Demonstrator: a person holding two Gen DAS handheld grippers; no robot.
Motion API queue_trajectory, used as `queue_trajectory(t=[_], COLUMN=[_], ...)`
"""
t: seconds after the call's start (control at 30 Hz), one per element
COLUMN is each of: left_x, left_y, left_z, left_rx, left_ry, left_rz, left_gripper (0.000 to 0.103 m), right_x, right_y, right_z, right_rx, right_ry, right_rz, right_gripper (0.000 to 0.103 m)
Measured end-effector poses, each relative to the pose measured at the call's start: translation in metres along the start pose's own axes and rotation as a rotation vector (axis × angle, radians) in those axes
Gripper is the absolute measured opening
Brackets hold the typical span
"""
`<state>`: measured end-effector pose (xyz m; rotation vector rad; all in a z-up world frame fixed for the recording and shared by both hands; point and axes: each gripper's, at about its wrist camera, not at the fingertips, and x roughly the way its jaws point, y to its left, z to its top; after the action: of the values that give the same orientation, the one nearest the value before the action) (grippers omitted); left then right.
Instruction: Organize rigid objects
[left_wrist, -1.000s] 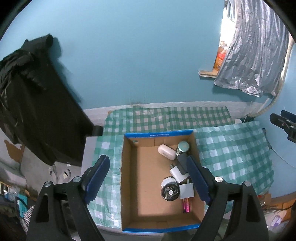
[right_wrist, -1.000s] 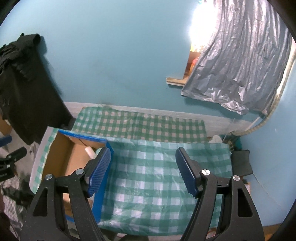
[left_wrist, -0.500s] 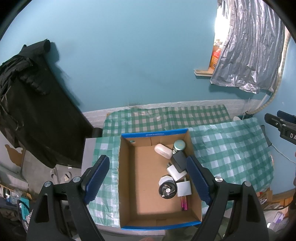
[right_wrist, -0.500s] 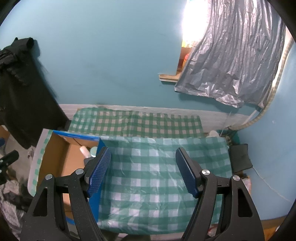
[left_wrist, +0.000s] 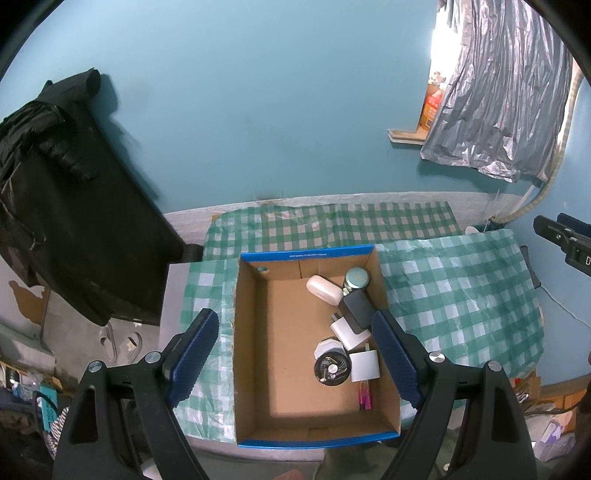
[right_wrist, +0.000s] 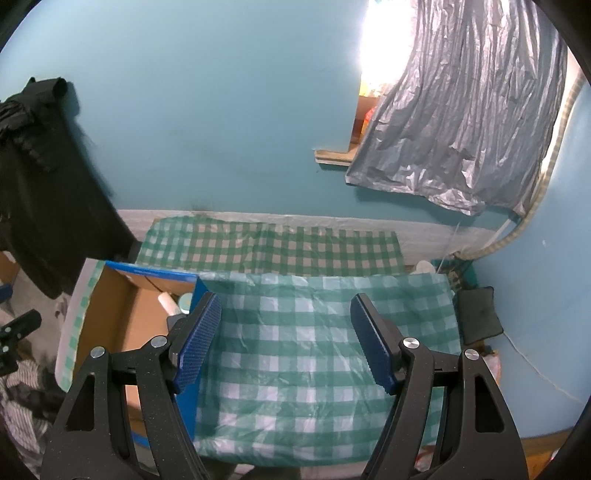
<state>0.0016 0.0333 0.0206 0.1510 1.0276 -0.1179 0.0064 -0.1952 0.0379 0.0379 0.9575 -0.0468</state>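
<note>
A blue-edged cardboard box (left_wrist: 255, 369) stands on a green checked cloth (left_wrist: 461, 295). Along its right side lie a white oval case (left_wrist: 324, 290), a round teal-lidded jar (left_wrist: 357, 277), a black adapter (left_wrist: 356, 309), two white chargers (left_wrist: 349, 334), a small round fan (left_wrist: 331, 368) and a pink lighter (left_wrist: 364, 395). My left gripper (left_wrist: 295, 354) is open and empty, high above the box. My right gripper (right_wrist: 286, 339) is open and empty above the bare cloth (right_wrist: 295, 350), with the box (right_wrist: 125, 314) at its left.
A black jacket (left_wrist: 62, 192) hangs on the teal wall at the left. A silver sheet (left_wrist: 491, 92) hangs over a window at the upper right. Clutter lies on the floor at the left. A dark cushion (right_wrist: 478, 314) lies right of the table.
Both grippers have risen and pulled back a little, so the box and table look smaller. Both stay open. Nothing in the box has moved.
</note>
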Motion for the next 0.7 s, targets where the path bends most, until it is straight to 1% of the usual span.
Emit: queue_trajectory(t=[0.27,0.7], left_x=[-0.001,0.001], left_y=[-0.003,-0.003], left_z=[0.002,0.007], left_rx=[0.004,0.005], left_ry=[-0.001,0.003], left_rz=[0.000,0.021], left_gripper=[0.086,0.086], right_x=[-0.006,0.000], right_y=[-0.002,-0.004], right_z=[0.008,0.011], right_rx=[-0.014,-0.023], right_ry=[-0.018,-0.005], right_rz=[-0.006,0.005], right_gripper=[0.072,0.072])
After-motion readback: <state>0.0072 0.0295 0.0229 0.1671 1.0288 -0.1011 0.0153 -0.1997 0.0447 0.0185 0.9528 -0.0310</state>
